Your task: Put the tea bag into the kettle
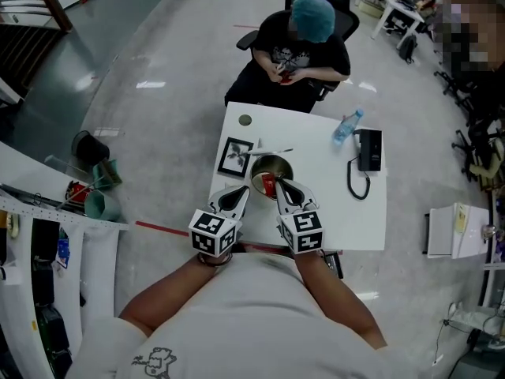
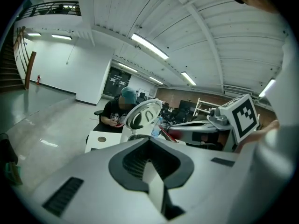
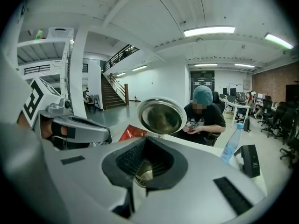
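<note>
A steel kettle (image 1: pixel 272 166) stands near the middle of the white table (image 1: pixel 347 212), its lid (image 3: pixel 161 116) tipped up and open. My right gripper (image 1: pixel 279 186) is shut on a red tea bag packet (image 1: pixel 269 185) and holds it at the kettle's near rim, over the mouth. In the right gripper view the packet (image 3: pixel 132 132) sticks out left of the jaw tips, and the kettle's inside (image 3: pixel 142 171) shows below. My left gripper (image 1: pixel 239 193) is shut with nothing in it, just left of the kettle. In the left gripper view, the lid (image 2: pixel 142 115) and the right gripper (image 2: pixel 180 133) lie ahead.
A framed picture (image 1: pixel 235 156) lies left of the kettle, with a small round disc (image 1: pixel 245 120) behind it. A water bottle (image 1: pixel 346 126) and a black phone with cord (image 1: pixel 368 150) sit at the right. A person (image 1: pixel 304 46) sits at the far side.
</note>
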Demonstrator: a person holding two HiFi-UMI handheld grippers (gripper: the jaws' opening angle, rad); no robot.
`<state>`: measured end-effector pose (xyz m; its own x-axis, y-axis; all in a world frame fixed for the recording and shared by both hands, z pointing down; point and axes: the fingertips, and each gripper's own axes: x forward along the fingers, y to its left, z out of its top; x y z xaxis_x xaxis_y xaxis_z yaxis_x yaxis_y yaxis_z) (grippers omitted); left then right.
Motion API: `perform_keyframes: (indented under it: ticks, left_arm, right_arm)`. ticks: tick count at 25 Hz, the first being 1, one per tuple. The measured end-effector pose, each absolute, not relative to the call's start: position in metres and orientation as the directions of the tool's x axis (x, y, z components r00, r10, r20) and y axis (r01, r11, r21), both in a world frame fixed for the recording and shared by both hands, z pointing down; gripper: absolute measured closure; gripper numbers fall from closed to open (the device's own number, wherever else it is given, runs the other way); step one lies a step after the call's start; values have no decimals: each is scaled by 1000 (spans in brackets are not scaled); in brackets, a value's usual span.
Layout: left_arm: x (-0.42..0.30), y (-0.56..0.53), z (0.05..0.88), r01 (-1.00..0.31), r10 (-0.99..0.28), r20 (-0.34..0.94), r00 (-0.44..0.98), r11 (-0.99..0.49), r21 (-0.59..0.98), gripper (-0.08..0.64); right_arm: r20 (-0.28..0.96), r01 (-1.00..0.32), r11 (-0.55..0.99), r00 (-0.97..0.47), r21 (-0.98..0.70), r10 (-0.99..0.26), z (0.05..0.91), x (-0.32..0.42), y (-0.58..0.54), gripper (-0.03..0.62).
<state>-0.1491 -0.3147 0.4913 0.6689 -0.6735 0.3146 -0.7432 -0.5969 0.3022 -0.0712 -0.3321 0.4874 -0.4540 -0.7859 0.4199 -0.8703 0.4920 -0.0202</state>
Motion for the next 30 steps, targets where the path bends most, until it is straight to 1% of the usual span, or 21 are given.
perform_keyframes:
  ticks: [8,16,22,28,29,30]
  left_arm:
    - [-142,-319,503,-717,-638,328,696,-610,336,551]
    - [-135,-335,510,-725,-638,345,689,-596,345,551]
    - [-135,-341,522,-737,-637,370,676,-576,354,551]
    - [-141,-347,532,-748,-635,396,664,-549,373,551]
    - [-141,-347,533,-749,-634,399,662,-547,375,551]
    - [-142,-347,534,-749,-633,402,662,-545,377,551]
  right_arm:
    - [448,-880,474,-436,-30,-781,497,-71,-338,578]
    - [463,-875,482,-445,-42,-767,506,-63,-357,578]
    - [492,-861,504,-467,-63,-735,523,-70,-366,577]
    - [543,-865,491,-464,-106,-700,543,-70,-373,575]
    - [547,-865,489,-464,-112,-696,545,-70,-373,566]
    - [550,-865,488,-464,-114,-694,546,-71,-373,524]
